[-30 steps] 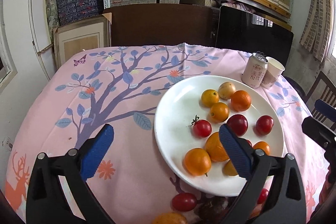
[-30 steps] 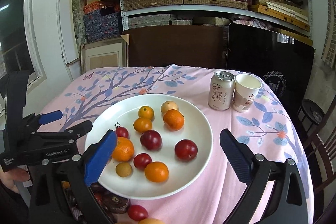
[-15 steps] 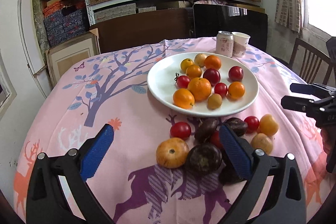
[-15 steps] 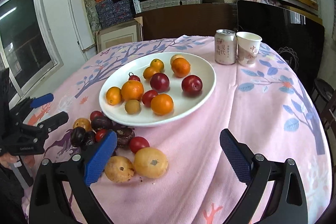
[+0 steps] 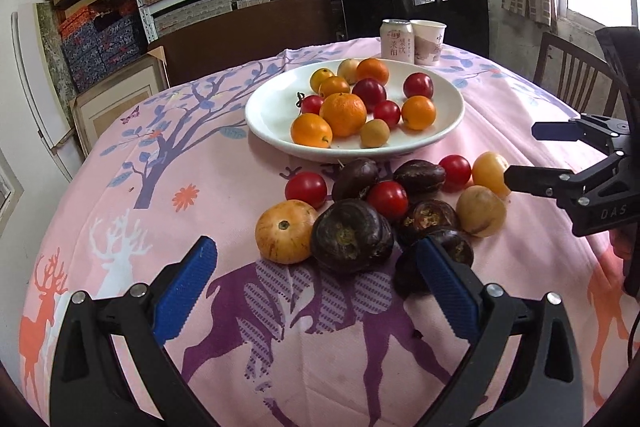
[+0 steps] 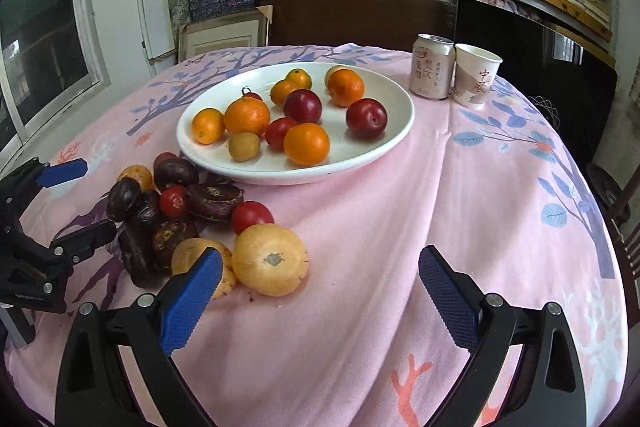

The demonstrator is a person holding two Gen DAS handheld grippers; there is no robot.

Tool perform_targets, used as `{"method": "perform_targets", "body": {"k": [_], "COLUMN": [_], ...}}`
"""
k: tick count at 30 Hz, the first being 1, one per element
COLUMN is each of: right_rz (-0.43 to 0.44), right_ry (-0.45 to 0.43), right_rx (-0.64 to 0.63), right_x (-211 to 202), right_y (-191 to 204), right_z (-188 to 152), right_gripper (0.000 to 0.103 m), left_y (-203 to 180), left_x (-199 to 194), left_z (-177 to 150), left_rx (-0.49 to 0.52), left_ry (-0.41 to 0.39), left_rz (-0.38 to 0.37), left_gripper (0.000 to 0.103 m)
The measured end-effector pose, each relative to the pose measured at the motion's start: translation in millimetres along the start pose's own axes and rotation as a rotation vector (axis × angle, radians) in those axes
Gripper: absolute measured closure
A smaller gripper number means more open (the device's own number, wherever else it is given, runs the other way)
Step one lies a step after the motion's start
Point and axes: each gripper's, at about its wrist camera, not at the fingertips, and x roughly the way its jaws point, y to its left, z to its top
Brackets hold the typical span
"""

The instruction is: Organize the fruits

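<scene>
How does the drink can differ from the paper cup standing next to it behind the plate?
The drink can is closed on top with a metal lid and pull tab, while the paper cup is open-mouthed. The can has straight sides; the cup tapers toward its base. The can sits nearer the white plate, the cup on its far side. Both stand upright, are pale with printed characters, and stand close together on the pink tablecloth.

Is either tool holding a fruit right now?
No, the left tool and right tool both hang open and empty, short of the loose fruit pile.
</scene>
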Motion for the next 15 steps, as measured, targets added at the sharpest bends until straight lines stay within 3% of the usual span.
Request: {"method": "perform_targets", "body": {"k": [2,7,8,10,11,13,15], "right_rz": [-0.023,0.056,0.101,0.182,0.210,0.165,0.166], "right_ry": [0.049,0.078,0.082,0.081,0.076,0.061,0.061], "right_rx": [-0.001,0.114,0.130,0.136,0.118,0.070,0.066], "right_x": [13.1,27.8,29.6,30.2,28.3,23.1,18.9], "right_y": [2.6,-14.0,-15.8,-11.9,-7.1,2.4,3.0], "right_z": [3.0,10.2,10.6,10.3,10.7,9.3,7.1], "right_gripper": [0.004,0.007,0.012,0.045,0.056,0.061,0.061], "left_y": [-2.1,5.2,8.6,16.9,21.5,30.2,35.9], "left_x": [1.0,3.8,5.9,14.3,20.3,30.1,30.3], "left_z": [0.6,1.3,1.8,1.8,1.3,0.0,-0.1], "left_rx": [0.009,-0.028,-0.043,-0.084,-0.106,-0.154,-0.184], "left_ry": [0.005,0.023,0.032,0.072,0.100,0.145,0.134], "left_rz": [0.003,-0.020,-0.029,-0.036,-0.043,-0.069,-0.094], "left_gripper": [0.005,0.004,0.005,0.005,0.005,0.004,0.005]}}
